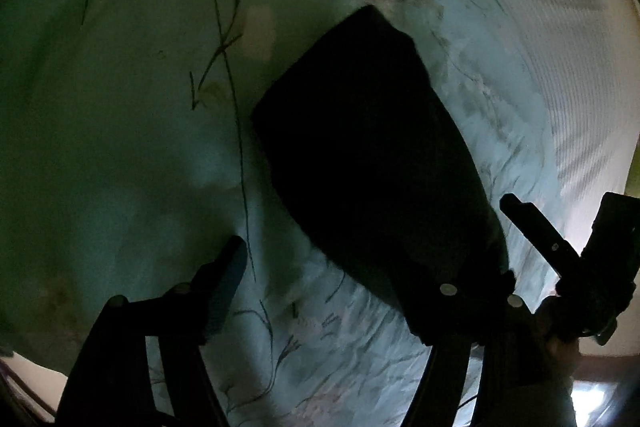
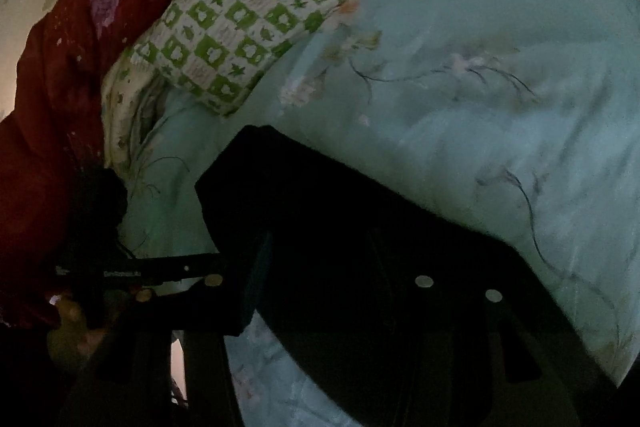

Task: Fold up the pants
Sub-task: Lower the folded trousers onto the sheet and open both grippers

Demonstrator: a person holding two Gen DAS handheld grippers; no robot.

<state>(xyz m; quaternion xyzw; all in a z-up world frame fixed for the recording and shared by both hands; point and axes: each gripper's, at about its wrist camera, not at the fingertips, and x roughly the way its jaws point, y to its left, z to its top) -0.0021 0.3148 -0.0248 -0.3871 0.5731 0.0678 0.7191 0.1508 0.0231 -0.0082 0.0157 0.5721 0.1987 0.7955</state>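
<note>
- We see the dark pants (image 1: 360,147) lying folded and flat on a light blue bed sheet (image 1: 120,107) that has thin twig and flower drawings on it.
- In the left wrist view the pants run from the top middle down to the bottom right, and they get wider near us.
- Our left claw (image 1: 348,255) points down at the bed with its jaws wide apart.
- One of its fingers (image 1: 224,279) is over the bare sheet, well to the side of the pants.
- The other finger is in front of the dark pants and is hard to make out.
- We see nothing pinched in the left claw.
- Our right claw (image 2: 360,259) points down at the near end of the pants.
- One of its fingers (image 2: 248,287) is at the edge of the pants, and the other is lost in the dark cloth.
- The picture is too dark here, so we cannot tell if the right claw is pinching the pants or is just over them.
- A green and white checked pillow (image 2: 240,27) lies on the sheet past the pants, not touching them.
- A red blanket (image 2: 60,87) is bunched up beside the pillow.
- A white striped cloth (image 1: 560,47) lies along the far side of the sheet.
</note>
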